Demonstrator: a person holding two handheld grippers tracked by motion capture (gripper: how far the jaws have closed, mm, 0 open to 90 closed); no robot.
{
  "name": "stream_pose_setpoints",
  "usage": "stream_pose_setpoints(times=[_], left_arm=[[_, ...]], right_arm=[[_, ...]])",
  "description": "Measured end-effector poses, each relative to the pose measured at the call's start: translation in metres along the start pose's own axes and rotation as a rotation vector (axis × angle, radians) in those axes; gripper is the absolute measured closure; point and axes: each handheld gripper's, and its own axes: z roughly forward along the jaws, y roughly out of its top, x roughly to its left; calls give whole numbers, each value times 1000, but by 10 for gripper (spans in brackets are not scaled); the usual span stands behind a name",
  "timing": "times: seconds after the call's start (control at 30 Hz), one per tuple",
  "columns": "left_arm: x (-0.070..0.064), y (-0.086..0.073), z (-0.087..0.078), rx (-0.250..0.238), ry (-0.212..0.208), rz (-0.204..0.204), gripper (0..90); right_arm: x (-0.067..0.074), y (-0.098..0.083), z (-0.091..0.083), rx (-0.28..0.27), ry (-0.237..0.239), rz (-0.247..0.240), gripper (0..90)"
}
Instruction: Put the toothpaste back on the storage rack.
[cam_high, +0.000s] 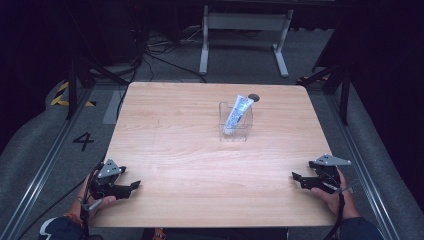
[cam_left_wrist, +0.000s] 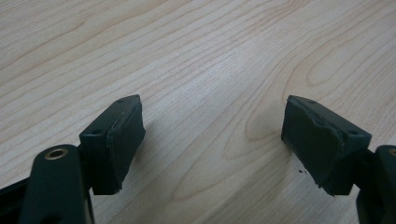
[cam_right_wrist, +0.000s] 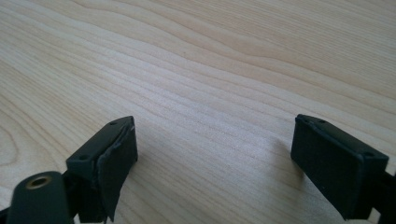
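High view: the left hand-held gripper rests at the near left corner of the wooden counter, the right hand-held gripper at the near right edge. Both are released, jaws spread wide over bare wood with nothing between them. Well apart from both, a toothpaste tube leans tilted inside a clear plastic box toward the far middle of the counter.

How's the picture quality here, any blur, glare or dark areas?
High view: table evenly lit, surroundings nearly black, clear box faint. Left gripper view: wood grain sharp, fingers casting soft shadows. Right gripper view: far grain slightly soft, no glare.
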Motion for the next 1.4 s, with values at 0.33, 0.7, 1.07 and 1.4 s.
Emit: stream_pose_setpoints(times=[0.33,0.7,1.07,1.4], left_arm=[[0,2,3,5,-3,-2,159],[-1,4,6,10,-6,1,129],[1,5,6,12,1,20,121],[-3,7,9,17,18,-22,101]], right_arm=[[0,0,0,-1,6,-5,150],[0,0,0,-1,5,-6,150],[0,0,0,-1,6,-5,150],[0,0,0,-2,5,-7,152]])
